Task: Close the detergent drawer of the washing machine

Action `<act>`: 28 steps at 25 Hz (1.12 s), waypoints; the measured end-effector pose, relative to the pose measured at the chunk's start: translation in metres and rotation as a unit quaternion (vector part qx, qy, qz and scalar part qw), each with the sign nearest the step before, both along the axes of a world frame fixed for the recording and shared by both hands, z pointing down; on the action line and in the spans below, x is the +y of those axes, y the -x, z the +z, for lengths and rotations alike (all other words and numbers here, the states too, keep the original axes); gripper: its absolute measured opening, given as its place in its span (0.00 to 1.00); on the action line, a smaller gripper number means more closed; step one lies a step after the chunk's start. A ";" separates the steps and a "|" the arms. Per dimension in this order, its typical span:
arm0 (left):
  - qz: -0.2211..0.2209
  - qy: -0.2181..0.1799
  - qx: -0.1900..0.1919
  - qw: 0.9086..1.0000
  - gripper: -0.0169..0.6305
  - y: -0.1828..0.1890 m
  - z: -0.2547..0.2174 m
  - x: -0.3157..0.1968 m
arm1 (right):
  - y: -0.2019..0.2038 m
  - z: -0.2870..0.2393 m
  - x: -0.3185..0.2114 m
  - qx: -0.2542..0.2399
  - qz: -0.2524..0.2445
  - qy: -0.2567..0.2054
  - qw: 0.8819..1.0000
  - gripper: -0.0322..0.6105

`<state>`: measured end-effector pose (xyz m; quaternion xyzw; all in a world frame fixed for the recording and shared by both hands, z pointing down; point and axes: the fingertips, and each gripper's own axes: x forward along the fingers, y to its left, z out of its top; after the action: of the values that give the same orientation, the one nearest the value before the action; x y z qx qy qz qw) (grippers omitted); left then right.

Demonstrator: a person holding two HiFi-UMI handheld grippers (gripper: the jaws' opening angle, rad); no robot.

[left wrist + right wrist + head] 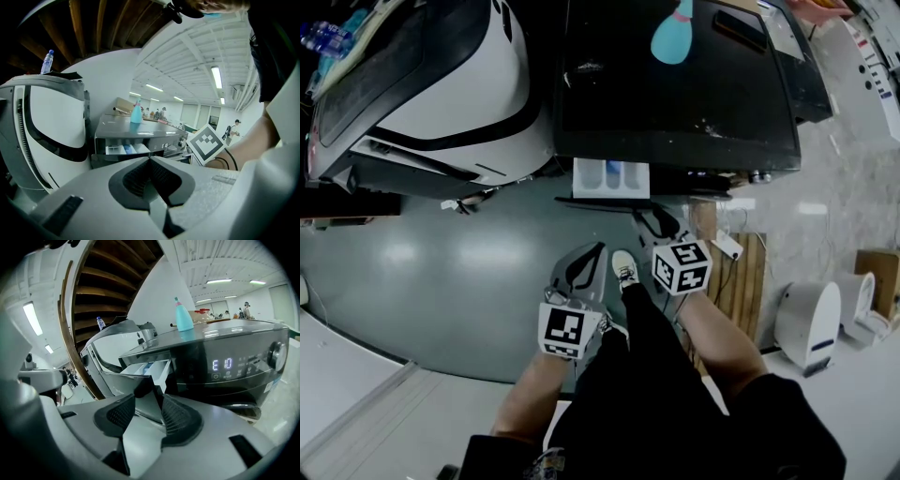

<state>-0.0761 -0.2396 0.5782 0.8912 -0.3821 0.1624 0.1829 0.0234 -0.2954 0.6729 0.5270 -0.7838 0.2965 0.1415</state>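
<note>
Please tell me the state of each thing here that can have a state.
White plastic detergent drawer: pulled out, open.
Black washing machine display: lit.
Light blue plastic bottle: upright, cap on.
Left gripper: shut, empty.
Right gripper: open, empty.

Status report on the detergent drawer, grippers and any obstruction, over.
Left gripper shut, empty. Right gripper jaws apart, empty, short of the drawer. Detergent drawer pulled out of washing machine. Nothing seen blocking it.
</note>
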 end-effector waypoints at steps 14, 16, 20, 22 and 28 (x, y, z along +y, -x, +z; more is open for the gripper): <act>-0.004 0.004 0.010 1.000 0.03 0.000 0.005 -0.031 | -0.009 0.002 -0.045 -0.014 0.035 0.007 0.999 0.33; -0.004 0.006 0.013 1.000 0.03 -0.001 0.007 -0.035 | -0.010 0.002 -0.051 -0.018 0.044 0.010 0.999 0.33; -0.004 -0.002 0.018 1.000 0.03 -0.003 0.008 -0.043 | -0.014 0.005 -0.061 -0.035 0.074 0.018 0.996 0.35; -0.004 0.005 0.018 1.000 0.03 -0.003 0.010 -0.045 | -0.017 0.006 -0.066 -0.052 0.097 0.028 0.994 0.35; -0.007 0.013 0.019 1.000 0.03 -0.001 0.013 -0.048 | -0.020 0.007 -0.072 -0.060 0.137 0.045 0.988 0.36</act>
<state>-0.0750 -0.2880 0.5911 0.8887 -0.3830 0.1494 0.2029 0.0431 -0.3677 0.6803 0.6038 -0.6968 0.3798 0.0756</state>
